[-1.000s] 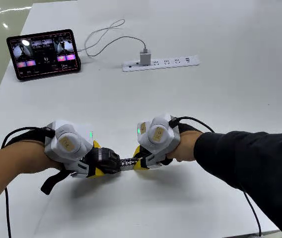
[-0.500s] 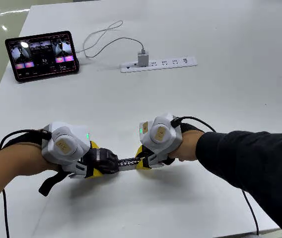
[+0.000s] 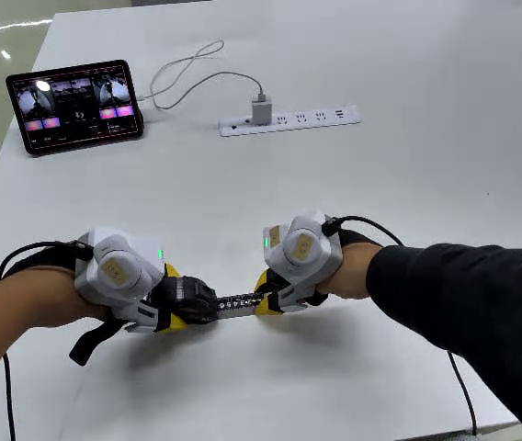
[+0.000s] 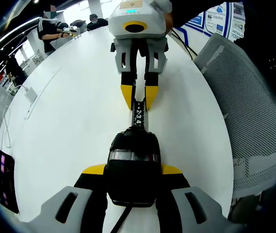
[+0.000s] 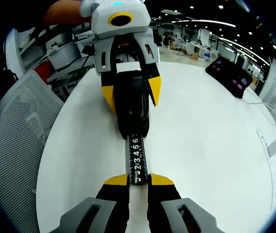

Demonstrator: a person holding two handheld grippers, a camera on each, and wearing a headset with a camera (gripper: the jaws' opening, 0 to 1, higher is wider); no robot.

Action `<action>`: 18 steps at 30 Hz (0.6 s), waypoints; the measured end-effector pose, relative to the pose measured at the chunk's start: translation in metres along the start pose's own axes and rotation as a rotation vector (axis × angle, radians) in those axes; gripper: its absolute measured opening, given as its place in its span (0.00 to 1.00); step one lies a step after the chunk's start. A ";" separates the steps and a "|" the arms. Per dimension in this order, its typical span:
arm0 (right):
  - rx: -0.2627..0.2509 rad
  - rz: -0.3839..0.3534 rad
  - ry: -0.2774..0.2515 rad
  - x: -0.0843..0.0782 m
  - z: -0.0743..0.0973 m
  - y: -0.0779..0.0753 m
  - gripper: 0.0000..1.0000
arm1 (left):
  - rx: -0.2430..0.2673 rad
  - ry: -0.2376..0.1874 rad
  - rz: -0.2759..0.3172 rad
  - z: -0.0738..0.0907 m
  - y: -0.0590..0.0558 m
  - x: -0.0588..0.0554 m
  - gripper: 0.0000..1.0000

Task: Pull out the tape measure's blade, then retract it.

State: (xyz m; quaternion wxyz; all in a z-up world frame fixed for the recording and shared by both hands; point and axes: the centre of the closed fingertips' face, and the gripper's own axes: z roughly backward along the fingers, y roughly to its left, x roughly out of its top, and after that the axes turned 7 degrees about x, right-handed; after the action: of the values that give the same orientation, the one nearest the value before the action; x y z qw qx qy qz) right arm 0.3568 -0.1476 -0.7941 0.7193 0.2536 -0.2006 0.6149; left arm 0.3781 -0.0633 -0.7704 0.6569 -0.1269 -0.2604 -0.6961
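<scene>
The black tape measure (image 4: 133, 165), a blocky case with rounded corners, is low over the near part of the smooth white table (image 3: 408, 165). The left gripper (image 4: 133, 170) has it clamped by the sides between yellow-tipped jaws. From its mouth runs a short stretch of blade (image 5: 135, 158), a flat, narrow, dark strip with pale numerals, level just above the tabletop. The right gripper (image 5: 138, 180) faces the left one nose to nose, its jaws pinched tight on the blade's free end. There's bare tabletop around both grippers and open room out to either side. The near table edge lies close by the right sleeve. Far back, well apart, lie a tablet (image 3: 75, 103) and a white power strip (image 3: 289, 119). A grey mesh chair (image 4: 240, 111) stands beside the table.
</scene>
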 end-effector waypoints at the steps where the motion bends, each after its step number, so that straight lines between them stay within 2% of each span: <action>1: 0.000 0.002 0.000 -0.001 0.001 0.000 0.09 | 0.000 0.000 0.001 0.000 0.000 0.000 0.33; 18: 0.001 -0.012 0.009 -0.009 0.007 0.000 0.09 | -0.002 -0.006 0.005 0.000 -0.001 0.000 0.33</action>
State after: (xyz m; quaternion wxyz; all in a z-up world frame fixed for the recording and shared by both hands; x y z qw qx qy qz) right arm 0.3551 -0.1584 -0.7939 0.7239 0.2525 -0.1953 0.6116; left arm 0.3774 -0.0634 -0.7710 0.6576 -0.1303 -0.2612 -0.6945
